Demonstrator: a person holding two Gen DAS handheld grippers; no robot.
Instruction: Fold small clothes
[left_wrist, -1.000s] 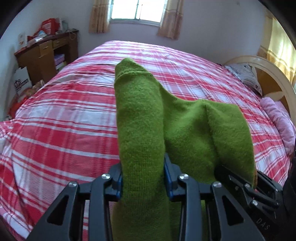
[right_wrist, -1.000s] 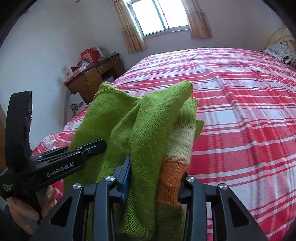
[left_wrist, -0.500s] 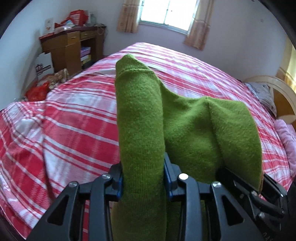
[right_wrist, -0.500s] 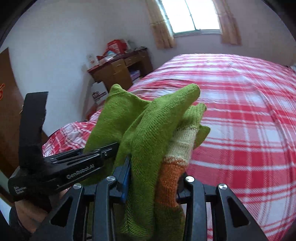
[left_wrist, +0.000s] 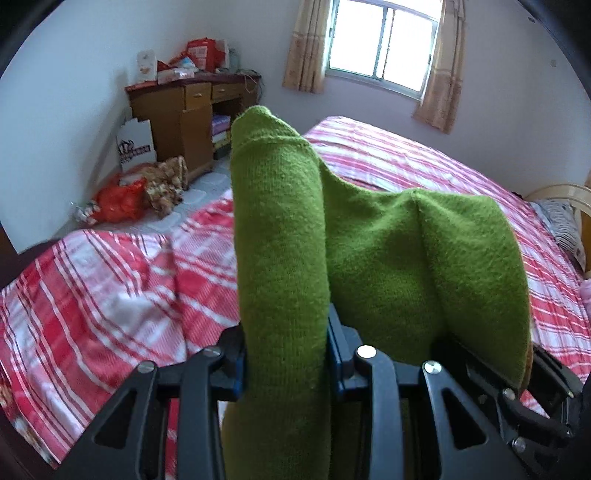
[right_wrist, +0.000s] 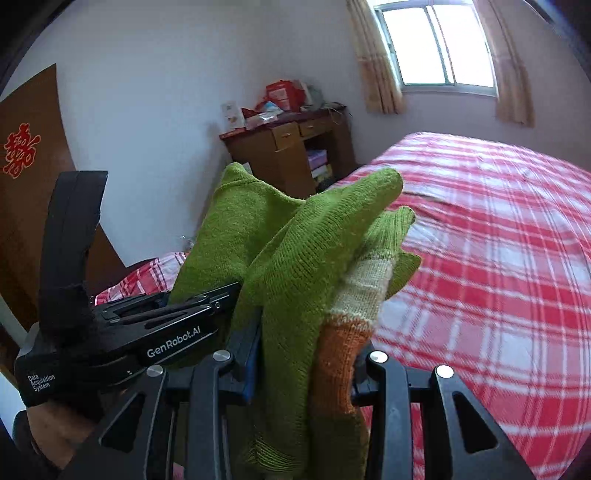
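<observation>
left wrist: close over fingers (left_wrist: 338, 354), faces window (left_wrist: 384, 44) | right wrist: same | shared: bed (right_wrist: 498, 229), desk (left_wrist: 184, 110)

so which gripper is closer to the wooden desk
Left, by a little. The left gripper sits on the wooden desk side of the green sweater; the right gripper holds its other end.
</observation>
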